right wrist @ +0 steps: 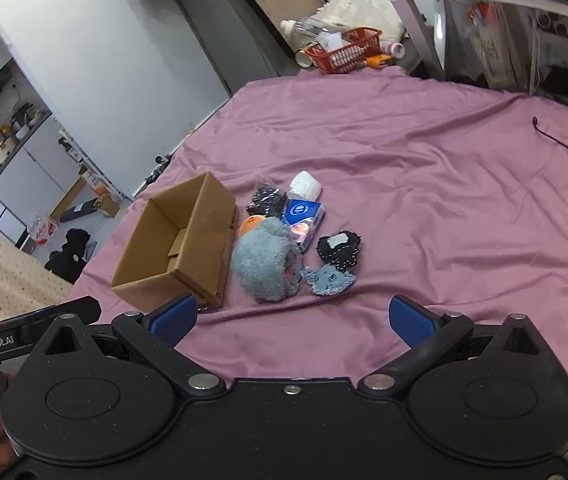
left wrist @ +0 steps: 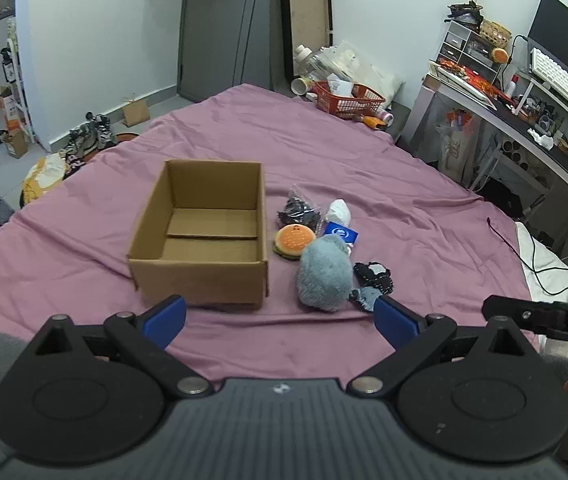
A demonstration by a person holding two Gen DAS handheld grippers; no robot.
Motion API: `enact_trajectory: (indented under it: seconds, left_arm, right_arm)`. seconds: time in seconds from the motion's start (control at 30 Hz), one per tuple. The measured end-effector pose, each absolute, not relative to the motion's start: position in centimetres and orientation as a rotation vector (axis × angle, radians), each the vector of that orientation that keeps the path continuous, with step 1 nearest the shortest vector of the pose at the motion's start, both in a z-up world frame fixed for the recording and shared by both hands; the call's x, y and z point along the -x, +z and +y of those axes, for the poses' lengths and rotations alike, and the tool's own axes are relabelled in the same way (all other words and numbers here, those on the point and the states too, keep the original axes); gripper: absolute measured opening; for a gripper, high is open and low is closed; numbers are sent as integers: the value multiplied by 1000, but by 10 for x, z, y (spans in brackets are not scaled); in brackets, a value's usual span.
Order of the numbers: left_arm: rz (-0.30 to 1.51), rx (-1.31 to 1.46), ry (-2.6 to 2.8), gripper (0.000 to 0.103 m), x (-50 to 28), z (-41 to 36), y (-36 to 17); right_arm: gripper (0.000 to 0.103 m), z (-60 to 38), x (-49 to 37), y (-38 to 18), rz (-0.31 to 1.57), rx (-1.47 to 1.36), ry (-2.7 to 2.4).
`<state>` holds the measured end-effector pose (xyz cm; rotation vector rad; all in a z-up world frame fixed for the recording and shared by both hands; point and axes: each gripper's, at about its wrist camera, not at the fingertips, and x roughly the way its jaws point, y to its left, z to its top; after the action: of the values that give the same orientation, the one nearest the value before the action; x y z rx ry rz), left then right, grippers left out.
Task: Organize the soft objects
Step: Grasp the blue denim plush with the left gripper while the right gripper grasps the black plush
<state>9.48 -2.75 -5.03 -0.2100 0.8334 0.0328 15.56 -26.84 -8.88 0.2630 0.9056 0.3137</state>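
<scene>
An empty cardboard box (left wrist: 199, 236) (right wrist: 179, 244) stands open on the purple bedsheet (left wrist: 404, 184) (right wrist: 424, 160). Right of it lies a cluster of soft things: a fluffy grey-blue plush (left wrist: 324, 274) (right wrist: 261, 262), a burger-shaped toy (left wrist: 294, 241) (right wrist: 249, 224), a blue tissue pack (left wrist: 340, 236) (right wrist: 304, 214), a white bundle (left wrist: 338, 210) (right wrist: 305, 185), a black item in a clear bag (left wrist: 299, 210) (right wrist: 266, 199), a black knitted piece (left wrist: 374, 276) (right wrist: 338, 252) and a blue-grey knitted piece (left wrist: 366, 296) (right wrist: 328, 278). My left gripper (left wrist: 279, 320) and right gripper (right wrist: 292, 320) hover open and empty in front of the cluster.
A red basket (left wrist: 350, 98) (right wrist: 344, 50) with clutter sits past the bed's far edge. A desk (left wrist: 524, 120) with a keyboard and monitor runs along the right. A black cable (left wrist: 524, 252) (right wrist: 560, 140) lies on the sheet's right side. Shoes and boxes litter the floor on the left.
</scene>
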Motion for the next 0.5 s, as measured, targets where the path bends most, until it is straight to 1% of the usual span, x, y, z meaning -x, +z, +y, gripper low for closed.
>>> enact_trajectory:
  seconds: [0.13, 0.27, 0.4, 0.43, 0.47, 0.5]
  left_arm:
    - [841, 213, 20, 97, -110, -34, -57]
    - [857, 217, 12, 91, -126, -42, -66]
    - [879, 219, -4, 86, -141, -51, -76]
    - [884, 217, -8, 85, -145, -53, -79]
    - [887, 216, -10, 83, -148, -55, -81]
    - [891, 216, -13, 80, -151, -58, -83]
  right_arm:
    - [101, -276, -170, -99, 918, -308, 311]
    - [92, -283, -186, -113, 947, -370, 313]
    - [89, -288, -199, -127, 971, -414, 308]
    - [86, -289, -202, -130, 976, -425, 307]
    - [83, -290, -204, -134, 982, -437, 307]
    - [81, -291, -207, -137, 988, -448, 308]
